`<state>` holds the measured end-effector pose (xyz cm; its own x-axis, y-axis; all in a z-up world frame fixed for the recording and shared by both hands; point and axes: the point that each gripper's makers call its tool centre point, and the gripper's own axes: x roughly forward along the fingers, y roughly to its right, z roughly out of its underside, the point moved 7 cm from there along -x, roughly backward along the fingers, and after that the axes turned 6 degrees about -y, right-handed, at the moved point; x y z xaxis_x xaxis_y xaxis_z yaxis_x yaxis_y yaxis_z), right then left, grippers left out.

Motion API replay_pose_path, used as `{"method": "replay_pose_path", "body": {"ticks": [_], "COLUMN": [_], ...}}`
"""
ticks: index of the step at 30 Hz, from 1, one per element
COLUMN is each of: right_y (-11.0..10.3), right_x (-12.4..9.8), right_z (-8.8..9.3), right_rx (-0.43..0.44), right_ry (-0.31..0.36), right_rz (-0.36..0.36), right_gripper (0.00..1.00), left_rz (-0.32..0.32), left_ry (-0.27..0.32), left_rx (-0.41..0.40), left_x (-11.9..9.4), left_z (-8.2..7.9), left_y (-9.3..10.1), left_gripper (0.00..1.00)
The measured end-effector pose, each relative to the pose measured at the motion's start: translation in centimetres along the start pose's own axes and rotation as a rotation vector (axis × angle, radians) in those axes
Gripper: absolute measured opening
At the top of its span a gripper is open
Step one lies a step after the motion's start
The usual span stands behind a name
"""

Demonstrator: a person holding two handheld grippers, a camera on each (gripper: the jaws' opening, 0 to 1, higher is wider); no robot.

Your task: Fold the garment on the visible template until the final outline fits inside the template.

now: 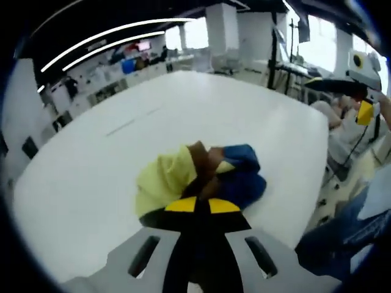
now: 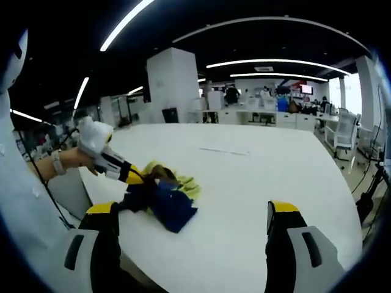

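One crumpled soft garment [image 1: 201,177] pinched by left gripper [image 1: 202,204].

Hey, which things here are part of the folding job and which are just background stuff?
Part of the job:
- garment, bunched yellow, blue and brown on the white table
- left tongs, shut on the garment
- right tongs, open, clear of the cloth

Just lying about:
- office chair
- white pillar
- desks along the back
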<state>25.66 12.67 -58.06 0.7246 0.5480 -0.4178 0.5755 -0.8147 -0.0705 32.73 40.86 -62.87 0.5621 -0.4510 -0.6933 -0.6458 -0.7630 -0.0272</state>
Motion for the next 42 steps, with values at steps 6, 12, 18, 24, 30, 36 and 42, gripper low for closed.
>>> {"method": "replay_pose_path", "body": {"ticks": [6, 12, 18, 24, 30, 36, 42], "right_y": [-0.4, -0.7, -0.9, -0.9, -1.3, -2.0, -3.9], "right_x": [0.2, 0.2, 0.2, 0.2, 0.9, 2.4, 4.1], "right_z": [0.1, 0.2, 0.4, 0.3, 0.7, 0.8, 1.6], "right_rx": [-0.006, -0.01, -0.009, -0.012, 0.004, 0.048, 0.09], "right_ry": [-0.007, -0.016, -0.019, -0.021, -0.028, 0.0, -0.06], "right_rz": [-0.008, -0.019, -0.02, -0.021, -0.053, -0.114, -0.224], "right_gripper": [1.0, 1.0, 1.0, 1.0, 0.98, 0.87, 0.73], "left_rz": [0.026, 0.055, 0.06, 0.058, 0.008, -0.012, -0.024], "left_ry": [0.016, 0.028, 0.032, 0.049, 0.082, 0.093, 0.088], "left_rx": [-0.053, -0.072, -0.088, -0.111, -0.119, -0.119, -0.097], "left_x": [-0.5, -0.7, -0.1, -1.0, -2.7, -3.6, -4.1], "left_z": [0.5, 0.4, 0.6, 0.2, 0.1, 0.1, 0.0], "left_y": [-0.2, 0.3, -0.2, 0.1, -0.8, -1.0, -0.7], "left_gripper": [0.01, 0.01, 0.0, 0.0, 0.0, 0.0, 0.0]}}
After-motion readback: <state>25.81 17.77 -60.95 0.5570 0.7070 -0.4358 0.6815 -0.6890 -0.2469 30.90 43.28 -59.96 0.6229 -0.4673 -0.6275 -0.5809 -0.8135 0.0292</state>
